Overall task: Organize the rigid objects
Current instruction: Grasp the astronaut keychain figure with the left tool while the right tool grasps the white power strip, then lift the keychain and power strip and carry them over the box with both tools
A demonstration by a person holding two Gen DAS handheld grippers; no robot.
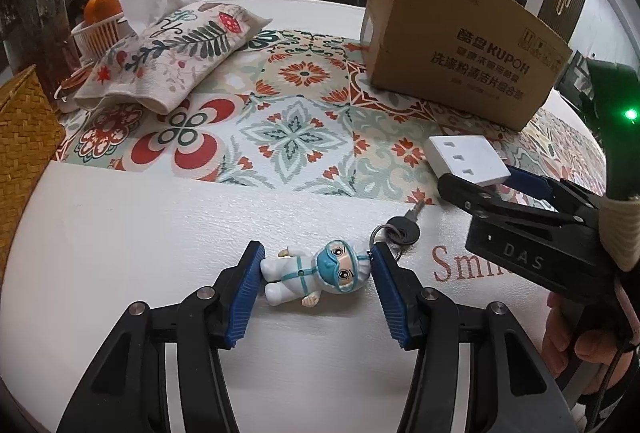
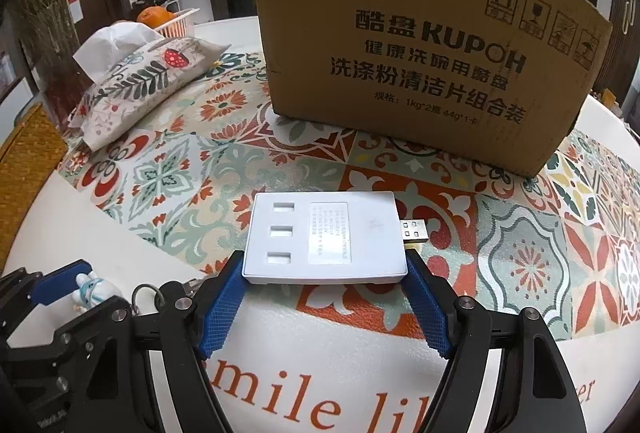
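Left gripper [image 1: 318,275]: I see it low in the centre of the left wrist view, blue pads pressed against either side of a small figurine keychain [image 1: 316,273], so it is grasping the toy.
Figurine keychain: a white-suited doll with a teal hood and goggles, lying on its back on the white part of the table mat [image 1: 140,233], head toward the right pad.
Key [image 1: 404,227]: black-headed, joined to the doll by a metal ring, lying just beyond the right pad, its blade pointing toward the upper right of the frame.
Right gripper [image 2: 325,275]: in the lower centre of the right wrist view, its pads touch both near corners of a white USB hub [image 2: 324,237]; I read it as clamped on the hub.
USB hub: flat, white, three slots along its left part, a metal plug sticking out on the right, resting on the patterned part of the mat.
Cardboard box [image 2: 420,61]: brown, printed KUPOH, upright in the upper right of the frame behind the hub.
Tissue pouch [image 1: 168,53]: floral fabric, white tissue poking out, upper left of the left wrist view.
Oranges [image 1: 102,5]: in a white basket behind the pouch, far upper left.
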